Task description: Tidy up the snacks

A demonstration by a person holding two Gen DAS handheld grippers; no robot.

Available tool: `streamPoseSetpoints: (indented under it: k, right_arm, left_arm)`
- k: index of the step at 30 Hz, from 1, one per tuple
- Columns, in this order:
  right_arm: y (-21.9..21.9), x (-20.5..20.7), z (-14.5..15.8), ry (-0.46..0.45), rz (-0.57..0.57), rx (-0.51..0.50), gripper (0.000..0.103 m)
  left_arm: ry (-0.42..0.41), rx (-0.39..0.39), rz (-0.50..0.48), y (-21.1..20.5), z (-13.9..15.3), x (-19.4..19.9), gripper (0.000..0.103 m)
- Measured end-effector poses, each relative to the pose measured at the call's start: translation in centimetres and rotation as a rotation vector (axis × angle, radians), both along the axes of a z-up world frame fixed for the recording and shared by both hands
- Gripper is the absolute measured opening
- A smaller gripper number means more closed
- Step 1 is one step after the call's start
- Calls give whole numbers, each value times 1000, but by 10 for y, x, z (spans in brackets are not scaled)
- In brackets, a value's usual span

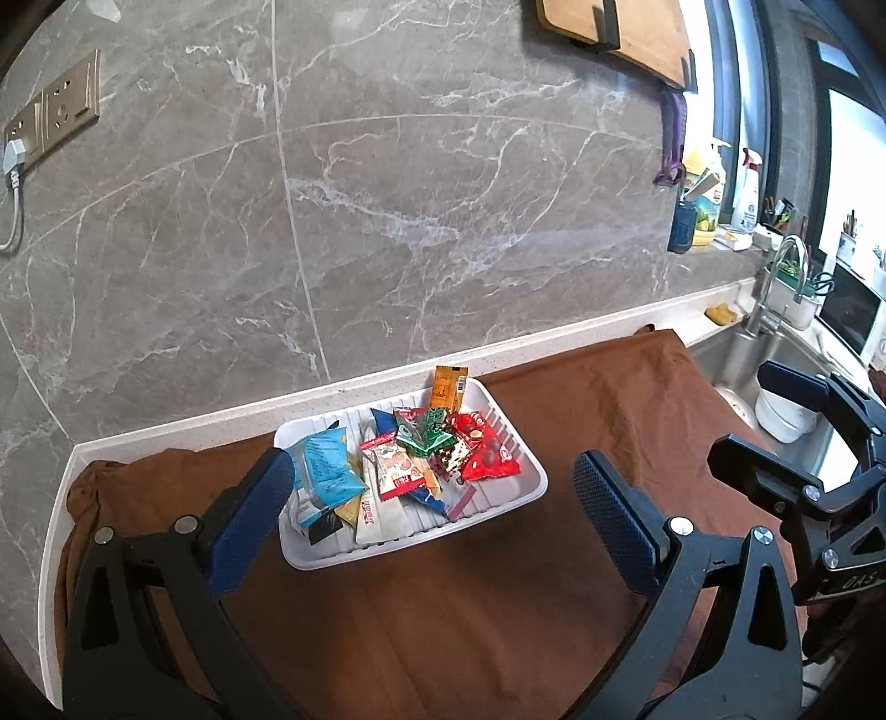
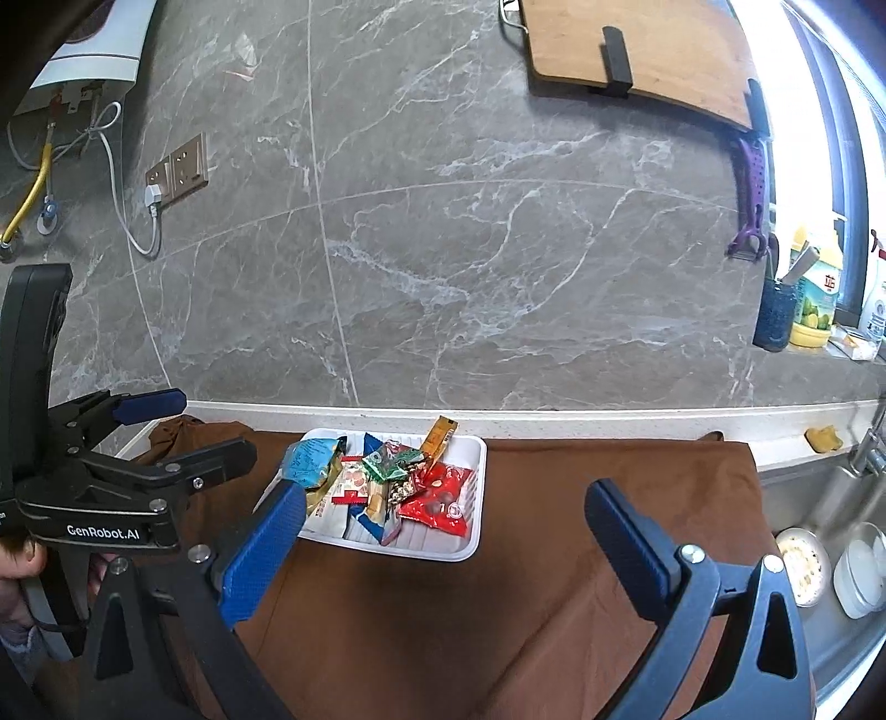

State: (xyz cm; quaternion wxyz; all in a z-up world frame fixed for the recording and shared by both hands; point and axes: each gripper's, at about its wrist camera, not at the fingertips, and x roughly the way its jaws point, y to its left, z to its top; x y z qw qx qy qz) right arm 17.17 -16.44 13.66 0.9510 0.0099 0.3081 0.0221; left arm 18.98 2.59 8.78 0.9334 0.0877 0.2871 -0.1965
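Note:
A white ribbed tray (image 1: 536, 483) (image 2: 443, 554) lies on a brown cloth (image 1: 554, 581) (image 2: 554, 598) by the wall. Piled in it are several snacks: a light blue packet (image 1: 326, 465) (image 2: 310, 459), a red packet (image 1: 487, 451) (image 2: 440, 498), a green wrapper (image 1: 423, 435) (image 2: 390, 462), an orange stick (image 1: 448, 385) (image 2: 440, 437) and a white pouch (image 1: 376, 515). My left gripper (image 1: 432, 465) (image 2: 207, 426) hangs open in front of the tray and above it, holding nothing. My right gripper (image 2: 446, 493) (image 1: 747, 415) is open and empty too, to the right of the left one.
A steel sink (image 1: 775, 354) with a faucet (image 1: 775, 288) and white bowls (image 2: 858, 570) lies right of the cloth. Bottles (image 2: 819, 299) stand on the sill. A cutting board (image 2: 637, 50) and wall sockets (image 2: 177, 166) are on the marble wall. A hand (image 2: 16, 559) holds the left gripper.

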Motion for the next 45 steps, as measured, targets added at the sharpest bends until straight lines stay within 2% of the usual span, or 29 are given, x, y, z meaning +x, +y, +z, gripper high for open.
streamPoseSetpoints:
  k: [45]
  right_arm:
    - [-4,-8,1,8,-26,4,103]
  left_arm:
    - [-8,-3,-15,4,2,-3,103]
